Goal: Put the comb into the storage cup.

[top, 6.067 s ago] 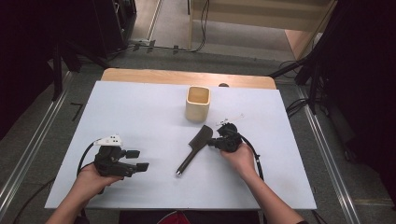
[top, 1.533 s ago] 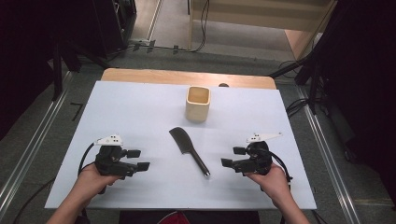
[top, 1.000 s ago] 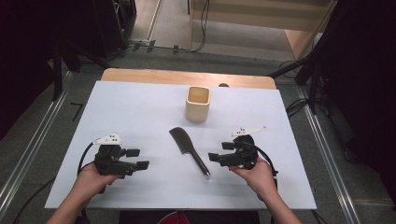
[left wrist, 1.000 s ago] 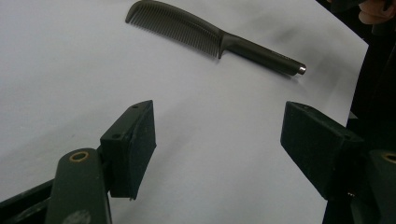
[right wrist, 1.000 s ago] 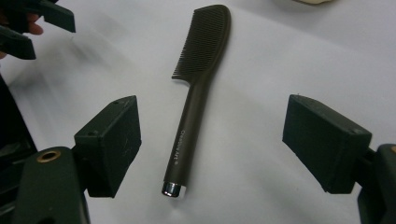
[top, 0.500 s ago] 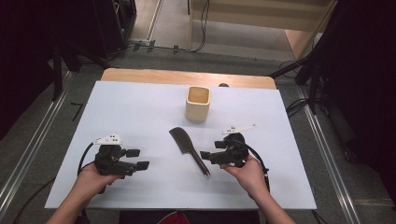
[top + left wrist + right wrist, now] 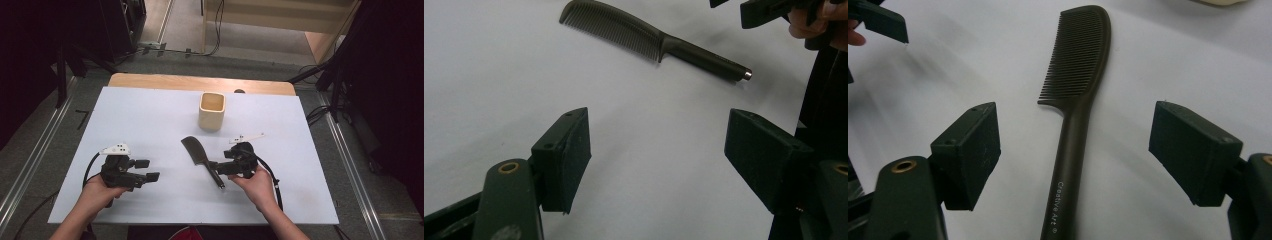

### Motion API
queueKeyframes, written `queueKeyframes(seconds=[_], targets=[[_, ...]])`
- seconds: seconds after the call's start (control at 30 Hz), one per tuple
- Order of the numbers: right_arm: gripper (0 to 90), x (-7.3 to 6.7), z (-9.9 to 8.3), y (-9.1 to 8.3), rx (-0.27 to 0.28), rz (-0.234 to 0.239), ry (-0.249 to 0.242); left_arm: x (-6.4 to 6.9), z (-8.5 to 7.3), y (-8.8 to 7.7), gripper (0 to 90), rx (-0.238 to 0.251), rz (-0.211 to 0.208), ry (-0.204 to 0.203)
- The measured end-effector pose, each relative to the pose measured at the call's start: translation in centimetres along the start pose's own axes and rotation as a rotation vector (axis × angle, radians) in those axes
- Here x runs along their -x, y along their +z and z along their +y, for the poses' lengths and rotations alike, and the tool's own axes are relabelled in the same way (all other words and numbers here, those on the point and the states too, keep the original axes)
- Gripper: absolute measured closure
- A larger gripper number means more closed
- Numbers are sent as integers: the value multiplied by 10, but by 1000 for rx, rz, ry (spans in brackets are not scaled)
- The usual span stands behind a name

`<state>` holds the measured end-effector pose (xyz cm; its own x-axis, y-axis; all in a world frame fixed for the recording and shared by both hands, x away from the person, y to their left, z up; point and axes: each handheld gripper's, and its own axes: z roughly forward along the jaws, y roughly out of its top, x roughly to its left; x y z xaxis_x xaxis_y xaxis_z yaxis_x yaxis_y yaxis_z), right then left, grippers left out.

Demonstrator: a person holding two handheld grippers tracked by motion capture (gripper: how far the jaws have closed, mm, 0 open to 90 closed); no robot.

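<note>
Dark plastic is what you are dealing with: the comb [image 7: 201, 159] is lying flat on the white tabletop [image 7: 150, 115], a little right of the middle of the high view, below the cream cup [image 7: 212, 111] and well apart from it.

At the lower left of the high view, your left tongs [image 7: 145, 170] are sitting low over the tabletop with the jaws spread and nothing between them. They are pointing toward the right of the frame, and the comb is lying well away from them. In the left gripper view it is stretching across the upper part of the picture [image 7: 644, 42], teeth end at the upper left, metal-tipped handle end at the right, far beyond the jaw pads.

Moving to the centre of the high view, the comb's long axis is running from upper left to lower right, the toothed head up toward the cup and the handle down toward you.

At the right, your right tongs [image 7: 216, 166] are the nearer pair by far, just beside the handle. Their jaws are also spread wide and are gripping nothing yet. In the right gripper view the handle [image 7: 1068, 165] is running straight up the middle of the picture between the two pads, teeth facing the left of that frame, with clear tabletop showing on either side. So the handle is already lying across the closing line, and closing on it looks like the next move.
</note>
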<state>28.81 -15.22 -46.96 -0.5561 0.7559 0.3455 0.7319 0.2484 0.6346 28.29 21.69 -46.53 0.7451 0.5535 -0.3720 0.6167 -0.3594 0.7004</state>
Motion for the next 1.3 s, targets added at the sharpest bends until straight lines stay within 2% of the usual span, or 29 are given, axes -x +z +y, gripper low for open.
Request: queueKeyframes(seconds=[0.13, 0.17, 0.27, 0.8, 1.3], targets=[[198, -1, -1, 2, 2, -16, -4, 0, 0, 0, 281, 2, -1, 0], [215, -2, -2, 1, 20, -31, -6, 0, 0, 0, 280, 2, -1, -1], [215, -2, -4, 1, 24, -34, -4, 0, 0, 0, 281, 2, -1, -2], [218, -6, -16, 16, -24, -60, -4, -1, 0, 0, 280, 1, -1, -5], [277, -14, -29, 24, -60, -85, -8, -1, 0, -2, 281, 5, 2, -9]])
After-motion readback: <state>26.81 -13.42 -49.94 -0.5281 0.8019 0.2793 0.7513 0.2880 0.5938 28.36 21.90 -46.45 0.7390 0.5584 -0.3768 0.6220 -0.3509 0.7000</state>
